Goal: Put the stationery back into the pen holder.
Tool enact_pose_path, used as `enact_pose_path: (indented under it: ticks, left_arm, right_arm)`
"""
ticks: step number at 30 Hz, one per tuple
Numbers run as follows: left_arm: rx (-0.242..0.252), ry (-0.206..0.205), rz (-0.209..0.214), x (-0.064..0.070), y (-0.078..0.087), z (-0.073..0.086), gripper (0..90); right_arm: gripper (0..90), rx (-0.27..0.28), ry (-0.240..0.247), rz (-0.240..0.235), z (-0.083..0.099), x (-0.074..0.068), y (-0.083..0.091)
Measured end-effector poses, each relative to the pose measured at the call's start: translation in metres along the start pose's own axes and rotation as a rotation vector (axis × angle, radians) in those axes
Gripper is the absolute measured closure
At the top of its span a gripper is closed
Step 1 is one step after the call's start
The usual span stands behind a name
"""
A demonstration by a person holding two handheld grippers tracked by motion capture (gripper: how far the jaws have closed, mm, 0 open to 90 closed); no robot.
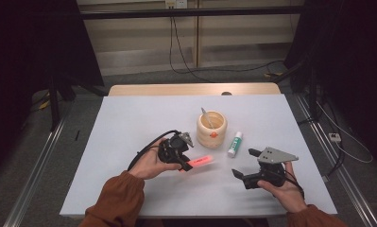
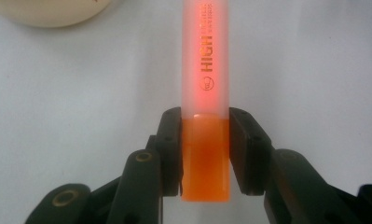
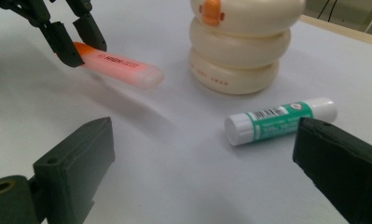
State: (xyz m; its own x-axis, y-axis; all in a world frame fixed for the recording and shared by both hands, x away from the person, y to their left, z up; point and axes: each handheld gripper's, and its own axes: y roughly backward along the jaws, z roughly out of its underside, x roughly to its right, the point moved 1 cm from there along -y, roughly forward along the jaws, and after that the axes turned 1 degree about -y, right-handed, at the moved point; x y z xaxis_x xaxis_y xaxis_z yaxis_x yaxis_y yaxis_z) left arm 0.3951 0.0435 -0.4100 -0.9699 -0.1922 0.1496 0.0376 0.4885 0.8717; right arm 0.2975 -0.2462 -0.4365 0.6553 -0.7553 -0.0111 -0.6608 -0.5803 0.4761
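Orange highlighter (image 2: 205, 100), clamped at its cap end by the left gripper (image 1: 184, 162), points toward the cup (image 1: 211, 129); the right gripper (image 1: 245, 164), jaws apart, faces the glue stick (image 3: 280, 120).

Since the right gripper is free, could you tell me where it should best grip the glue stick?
Grip the glue stick across its green-labelled middle, coming from above with the right gripper open. It lies flat on the table, apart from the pen holder, so both long sides are free for the jaws.
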Motion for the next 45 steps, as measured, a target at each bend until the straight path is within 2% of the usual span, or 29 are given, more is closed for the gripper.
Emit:
enact_pose_path:
  ticks: [5,8,13,17,20,24,28,35,37,38,39,45]
  left_arm:
    - [0.004,0.016,0.006,0.001,0.004,0.002,67.2]
    - [-0.001,0.014,0.01,0.001,0.005,0.002,67.2]
    - [0.012,0.019,0.026,0.003,0.007,-0.001,67.2]
    - [0.011,0.011,0.025,0.005,0.011,-0.003,67.2]
    - [0.011,0.014,0.029,0.006,0.012,-0.004,67.2]
    - [0.008,0.016,0.028,0.006,0.011,-0.004,67.2]
    - [0.0,0.001,0.029,0.008,0.011,-0.007,67.1]
    - [-0.045,-0.036,0.024,0.016,0.01,-0.023,67.2]
    - [-0.039,-0.028,0.03,0.018,0.009,-0.026,67.1]
    - [-0.047,-0.039,0.025,0.019,0.01,-0.027,67.2]
    - [-0.042,-0.034,0.029,0.02,0.009,-0.027,67.2]
    - [-0.044,-0.039,0.036,0.023,0.009,-0.029,67.2]
  right_arm:
    - [5.5,-0.024,0.102,-0.001,-0.007,-0.016,-0.007]
    - [5.9,-0.045,0.204,0.023,-0.01,-0.026,-0.012]
    - [5.3,-0.059,0.274,-0.007,-0.012,-0.036,-0.02]
    - [6.0,-0.053,0.33,0.006,-0.019,-0.043,-0.025]
    - [11.7,-0.075,0.429,0.023,-0.023,-0.05,-0.027]
    - [14.5,-0.089,0.542,0.057,-0.023,-0.062,-0.032]
    - [19.3,-0.113,0.659,0.114,-0.022,-0.072,-0.038]
    - [29.6,-0.097,0.715,0.128,-0.027,-0.077,-0.042]
    - [31.5,-0.091,0.737,0.151,-0.028,-0.078,-0.042]
    - [33.3,-0.093,0.762,0.152,-0.028,-0.079,-0.041]
    - [34.6,-0.086,0.762,0.159,-0.027,-0.081,-0.042]
    - [43.4,-0.095,0.878,0.18,-0.025,-0.089,-0.046]
